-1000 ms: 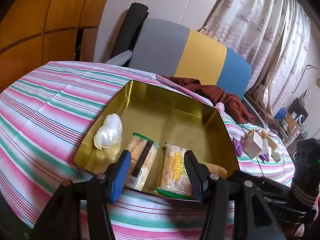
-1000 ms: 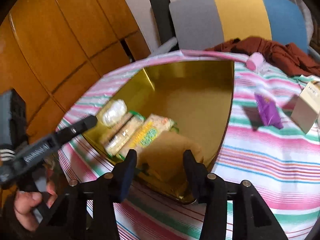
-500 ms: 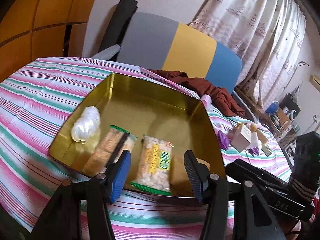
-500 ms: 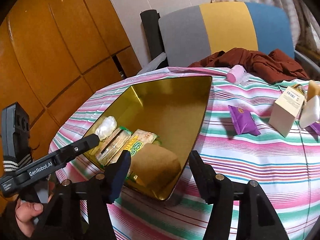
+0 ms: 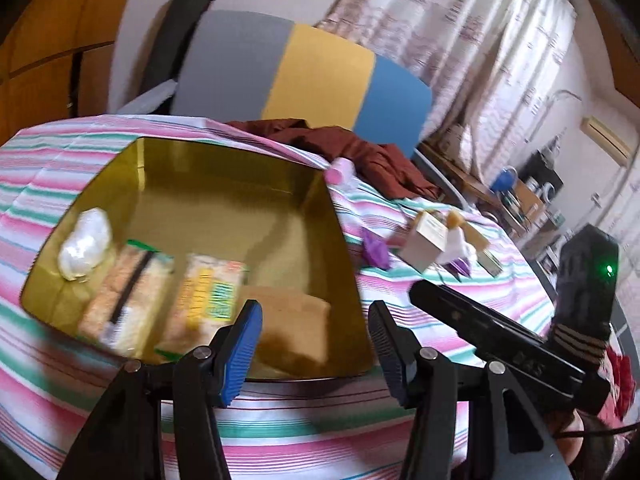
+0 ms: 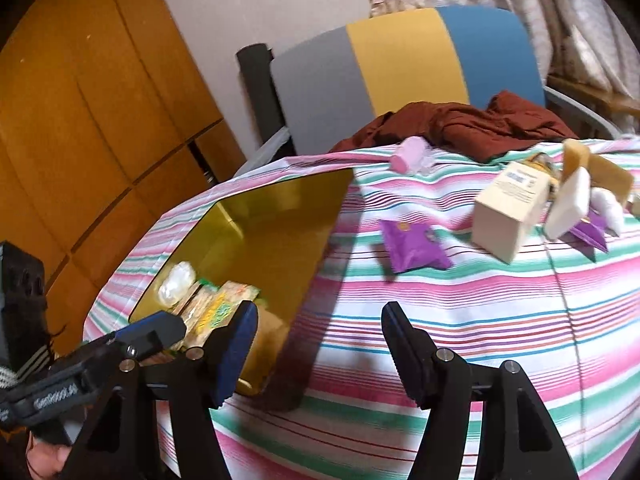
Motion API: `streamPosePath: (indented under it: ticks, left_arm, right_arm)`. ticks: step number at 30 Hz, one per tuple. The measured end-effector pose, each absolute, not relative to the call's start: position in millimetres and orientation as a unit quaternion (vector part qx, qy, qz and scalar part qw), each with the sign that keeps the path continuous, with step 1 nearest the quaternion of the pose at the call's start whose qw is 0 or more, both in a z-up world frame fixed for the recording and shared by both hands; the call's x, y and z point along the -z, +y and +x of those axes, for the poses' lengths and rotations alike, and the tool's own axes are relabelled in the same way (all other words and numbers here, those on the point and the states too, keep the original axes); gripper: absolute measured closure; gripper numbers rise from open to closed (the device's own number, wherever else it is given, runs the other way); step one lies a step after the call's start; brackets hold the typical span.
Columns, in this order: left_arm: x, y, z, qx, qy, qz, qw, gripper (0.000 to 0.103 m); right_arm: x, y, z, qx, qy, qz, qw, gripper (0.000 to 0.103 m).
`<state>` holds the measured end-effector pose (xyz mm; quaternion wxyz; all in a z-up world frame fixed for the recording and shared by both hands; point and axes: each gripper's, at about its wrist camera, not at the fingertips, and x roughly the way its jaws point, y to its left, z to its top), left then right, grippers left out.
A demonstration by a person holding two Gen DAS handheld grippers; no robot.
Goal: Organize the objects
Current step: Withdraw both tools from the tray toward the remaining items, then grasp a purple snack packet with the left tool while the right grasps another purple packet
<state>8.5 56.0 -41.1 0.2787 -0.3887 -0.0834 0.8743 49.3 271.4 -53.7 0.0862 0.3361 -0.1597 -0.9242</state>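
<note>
A gold tin (image 5: pixel 224 184) lies on the striped cloth and holds a white wrapped lump (image 5: pixel 84 244), two cracker packets (image 5: pixel 208 292) and a brown packet (image 5: pixel 292 320). My left gripper (image 5: pixel 316 344) hovers open over the tin's near corner, with nothing between its pads. In the right wrist view the tin (image 6: pixel 256 204) is at the left. My right gripper (image 6: pixel 320 344) hangs above bare cloth beside it, its jaws opening and empty. A purple packet (image 6: pixel 412 246), a cream box (image 6: pixel 508 208) and a pink roll (image 6: pixel 408 154) lie loose on the cloth.
A white block (image 6: pixel 568 204) and more purple packets (image 6: pixel 588 232) crowd behind the cream box. Dark red cloth (image 6: pixel 460 124) lies at the table's far edge against a grey, yellow and blue chair (image 6: pixel 404 60). A wooden cabinet (image 6: pixel 80 120) stands at the left.
Both grippers have drawn back from the tin and swung to the right. The right gripper's jaws have widened, and the brown packet that was between them stays in the tin.
</note>
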Motion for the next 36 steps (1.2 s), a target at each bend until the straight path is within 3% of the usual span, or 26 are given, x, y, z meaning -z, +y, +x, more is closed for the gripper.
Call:
streamPosePath:
  ticks: [16, 29, 36]
  left_arm:
    - [29, 175, 2, -0.847, -0.007, -0.4, 0.35, 0.047]
    - [81, 242, -67, -0.84, -0.02, -0.492, 0.229, 0.046]
    - [93, 251, -74, -0.858, -0.017, -0.464, 0.221, 0.046]
  right_arm:
    - [65, 387, 84, 0.92, -0.243, 0.304, -0.04, 0.038]
    - [81, 456, 113, 0.907, -0.279, 0.295, -0.114, 0.038]
    - [90, 480, 109, 0.901, -0.294, 0.293, -0.126, 0.037]
